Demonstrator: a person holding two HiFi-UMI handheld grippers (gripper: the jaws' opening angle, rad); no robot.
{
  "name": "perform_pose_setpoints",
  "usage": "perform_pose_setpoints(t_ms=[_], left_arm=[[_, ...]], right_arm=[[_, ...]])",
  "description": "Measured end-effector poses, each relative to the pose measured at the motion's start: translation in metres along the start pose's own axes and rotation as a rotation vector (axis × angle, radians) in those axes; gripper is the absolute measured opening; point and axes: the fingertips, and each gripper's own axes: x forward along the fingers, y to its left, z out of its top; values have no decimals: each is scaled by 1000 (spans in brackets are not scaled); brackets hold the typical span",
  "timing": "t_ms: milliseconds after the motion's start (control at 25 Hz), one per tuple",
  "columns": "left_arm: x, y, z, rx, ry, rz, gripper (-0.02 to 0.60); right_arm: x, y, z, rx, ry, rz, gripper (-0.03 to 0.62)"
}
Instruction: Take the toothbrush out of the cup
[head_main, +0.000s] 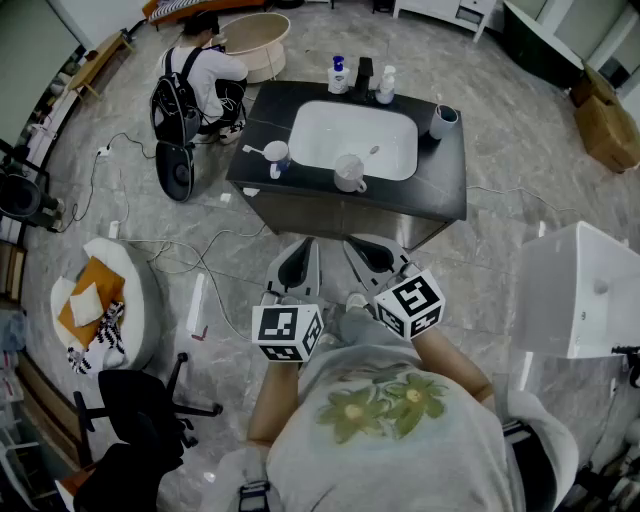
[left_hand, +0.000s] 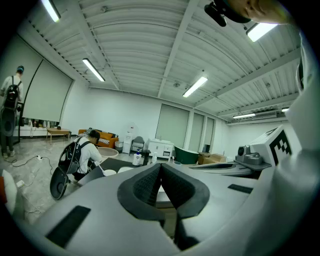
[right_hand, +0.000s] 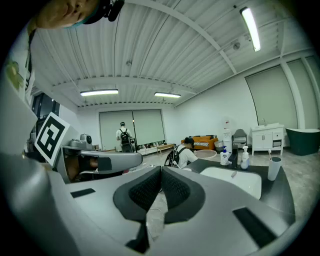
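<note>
Hanging close to the person's chest at 6 o'clock, the left gripper (head_main: 298, 262) and right gripper (head_main: 372, 255) each press their ribbed black pads (left_hand: 142, 187) together on nothing, probably parked before any reach. Toward 12, a dark glossy counter (head_main: 445, 185) holds a rounded white basin (head_main: 395, 150). On its near rim a white cup (head_main: 350, 175) holds a slim toothbrush (head_main: 369, 153), leaning out, untouched. A second white cup (head_main: 277, 155) stands at 11, a grey cup (head_main: 443, 121) at 1.
</note>
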Motion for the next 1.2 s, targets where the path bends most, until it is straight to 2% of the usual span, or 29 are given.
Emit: perform_pose_setpoints(t_ms=[200,840,1200], left_arm=[[15,4,-3,-1,4,14,18],[66,26,-1,-13,-9,119,18],[92,45,-8,-24,29,162,18]], right_arm=[[8,-14,0,-56,1,-5,43],[40,-69,6,-54,-15,97,44],[58,-96,-2,-28,35,108,45]])
